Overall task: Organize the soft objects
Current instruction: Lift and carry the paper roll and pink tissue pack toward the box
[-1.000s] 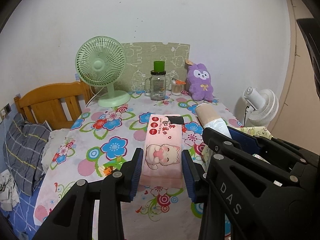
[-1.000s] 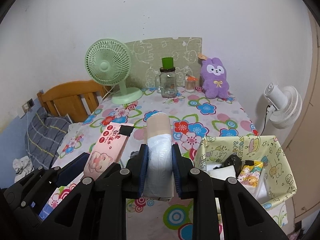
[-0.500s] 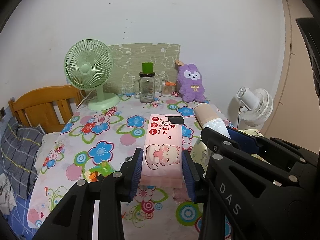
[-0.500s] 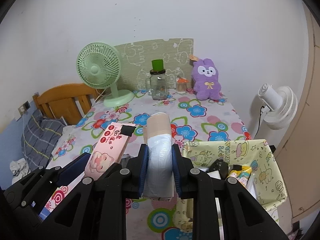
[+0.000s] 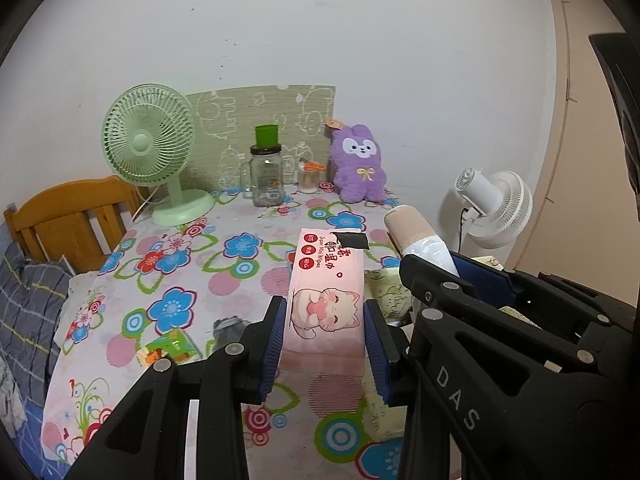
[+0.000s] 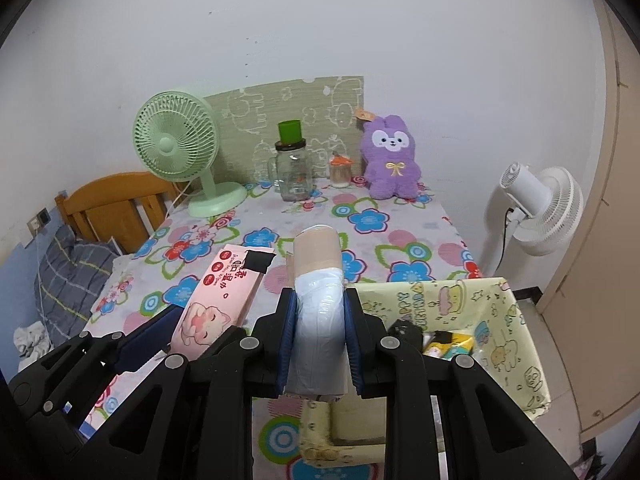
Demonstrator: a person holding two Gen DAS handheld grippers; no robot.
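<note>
My left gripper is shut on a pink pack of wet wipes with a cat drawing and holds it above the flowered table. The pack also shows in the right wrist view. My right gripper is shut on a roll of plastic bags, beige at the far end and white near the pads. The roll shows in the left wrist view. A yellow fabric storage box with several small items inside sits below, to the right of my right gripper.
At the table's back stand a green fan, a glass jar with a green cup on top, a small jar and a purple plush rabbit. A small green packet lies on the cloth. A white fan stands right, a wooden bed left.
Both grippers have moved to the right and back with their loads. The yellow box has come more under the right gripper. Both grips are unchanged.
</note>
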